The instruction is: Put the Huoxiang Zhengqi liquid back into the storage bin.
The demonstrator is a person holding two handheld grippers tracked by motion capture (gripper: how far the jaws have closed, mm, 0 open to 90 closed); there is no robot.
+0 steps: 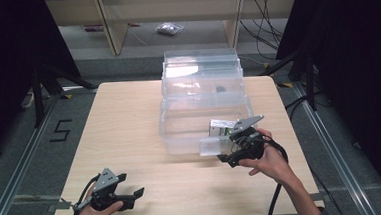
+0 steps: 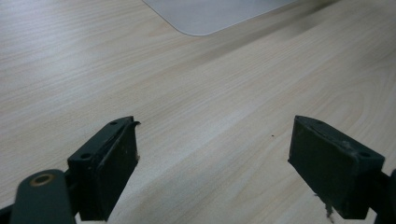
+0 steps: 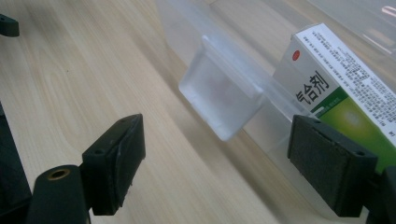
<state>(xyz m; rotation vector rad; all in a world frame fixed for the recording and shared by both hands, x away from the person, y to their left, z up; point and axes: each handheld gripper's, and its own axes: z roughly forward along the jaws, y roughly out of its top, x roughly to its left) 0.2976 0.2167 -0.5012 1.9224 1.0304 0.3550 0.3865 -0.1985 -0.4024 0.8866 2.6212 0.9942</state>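
So, going from the left side: the left gripper (image 1: pixel 134 195) is parked low at the near edge of the table (image 1: pixel 129 121), jaws wide apart with nothing between them, and in its own view there's just bare wood ahead plus a corner of the clear bin off in the distance, ahead and a bit to the right. It's well apart from the action, so I wouldn't count on that hand for whatever comes next. Moving right, the clear plastic bin (image 1: pixel 180 138) sits ahead of the right gripper (image 1: pixel 227 159), and that one is right up against the bin's near wall. Its jaws are also spread wide and hold nothing. In the right gripper view, the bin's latch tab (image 3: pixel 219 100) hangs off the wall just ahead and roughly centred between the jaws, angled down toward the table. The medicine box (image 3: pixel 348 100) is inside the bin, behind the wall, ahead and to the right of that gripper, just past the right jaw, and its long axis runs away from the gripper, slanting up and left. My guess is the right hand is the one to go, and the wall stands between it and the box, so it'd need to come over the rim.
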